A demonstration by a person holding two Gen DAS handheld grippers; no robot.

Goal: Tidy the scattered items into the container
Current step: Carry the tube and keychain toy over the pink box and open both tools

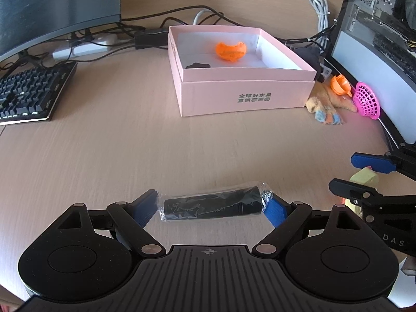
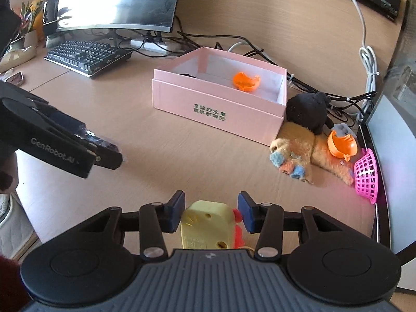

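Observation:
A pink box (image 1: 247,96) stands open on the desk, with an orange toy piece (image 1: 231,51) and a small black item (image 1: 198,65) inside; it also shows in the right wrist view (image 2: 215,111). My left gripper (image 1: 212,205) is shut on a black roll in clear wrap (image 1: 212,205), held endwise between the blue pads. My right gripper (image 2: 212,212) is shut on a yellow toy (image 2: 205,223) with red trim. The right gripper (image 1: 364,174) shows at the right edge of the left wrist view.
Right of the box lie a tan plush toy (image 2: 306,150), a black plush (image 2: 309,111), an orange piece (image 2: 340,143) and a pink mesh basket (image 2: 366,174). A keyboard (image 1: 28,91), monitor (image 2: 117,0), cables and a computer case (image 1: 377,52) ring the desk.

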